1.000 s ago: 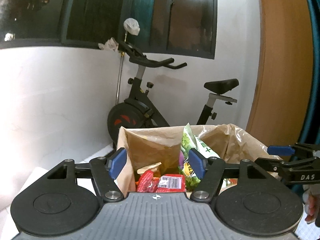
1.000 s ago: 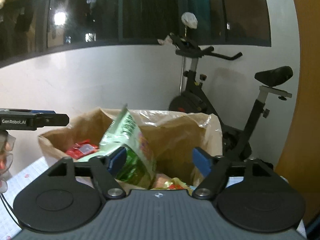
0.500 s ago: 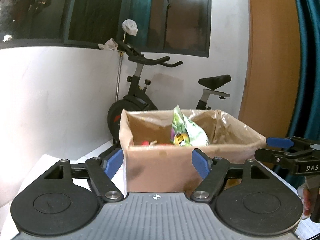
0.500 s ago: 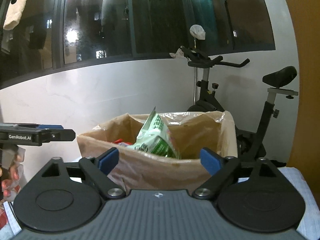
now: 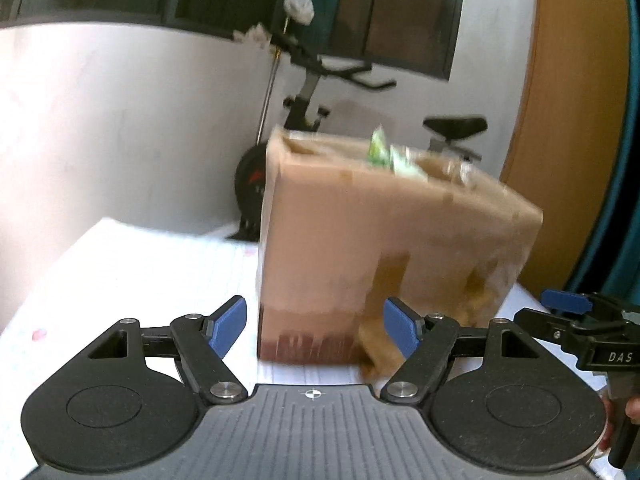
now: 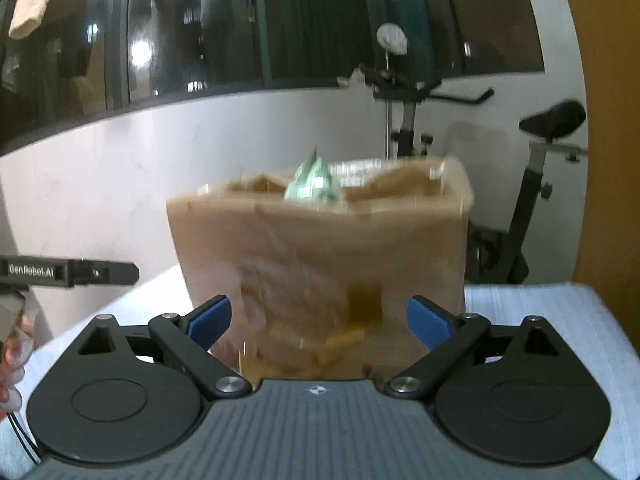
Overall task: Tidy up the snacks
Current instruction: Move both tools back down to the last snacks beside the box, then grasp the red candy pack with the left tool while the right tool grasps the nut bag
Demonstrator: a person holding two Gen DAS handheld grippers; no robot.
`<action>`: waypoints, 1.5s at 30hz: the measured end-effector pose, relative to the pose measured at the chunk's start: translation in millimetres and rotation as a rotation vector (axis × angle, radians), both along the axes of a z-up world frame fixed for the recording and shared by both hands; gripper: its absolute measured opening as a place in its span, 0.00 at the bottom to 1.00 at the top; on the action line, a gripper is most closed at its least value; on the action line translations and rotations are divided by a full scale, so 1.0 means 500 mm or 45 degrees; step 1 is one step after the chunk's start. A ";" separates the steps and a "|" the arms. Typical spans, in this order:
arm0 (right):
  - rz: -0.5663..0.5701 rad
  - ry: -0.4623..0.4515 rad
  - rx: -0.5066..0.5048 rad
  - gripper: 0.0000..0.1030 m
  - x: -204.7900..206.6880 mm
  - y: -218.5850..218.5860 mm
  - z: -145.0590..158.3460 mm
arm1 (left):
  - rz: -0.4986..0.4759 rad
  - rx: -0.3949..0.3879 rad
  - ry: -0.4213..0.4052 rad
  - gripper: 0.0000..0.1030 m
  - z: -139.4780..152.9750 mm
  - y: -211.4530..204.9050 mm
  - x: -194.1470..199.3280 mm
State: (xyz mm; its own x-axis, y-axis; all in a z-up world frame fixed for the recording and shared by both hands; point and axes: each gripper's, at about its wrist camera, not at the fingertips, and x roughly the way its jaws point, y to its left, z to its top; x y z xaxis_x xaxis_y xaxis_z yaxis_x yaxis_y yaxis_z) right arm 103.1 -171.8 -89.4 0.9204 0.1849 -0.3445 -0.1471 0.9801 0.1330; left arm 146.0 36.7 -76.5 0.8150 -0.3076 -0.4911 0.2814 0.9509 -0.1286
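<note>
Snack bag (image 6: 316,182) in brown box (image 6: 320,260); both grippers wide, empty: left (image 5: 314,330) "GenRobot.AI", right (image 6: 320,320) "DAS".

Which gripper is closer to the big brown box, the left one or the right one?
Hard to tell; about equal. The left gripper faces the brown box's left corner; the right gripper faces its front, fingers apart.
</note>
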 end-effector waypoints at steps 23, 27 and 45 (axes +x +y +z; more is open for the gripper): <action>-0.057 0.309 0.064 0.90 -0.010 -0.015 -0.153 | -0.116 0.017 0.511 0.56 -0.200 -0.074 0.020; -0.054 0.311 0.075 0.89 -0.008 -0.015 -0.156 | -0.109 0.028 0.520 0.53 -0.211 -0.083 0.036; -0.079 0.345 0.118 0.89 -0.011 -0.027 -0.175 | -0.169 0.192 0.381 0.49 -0.237 -0.125 0.043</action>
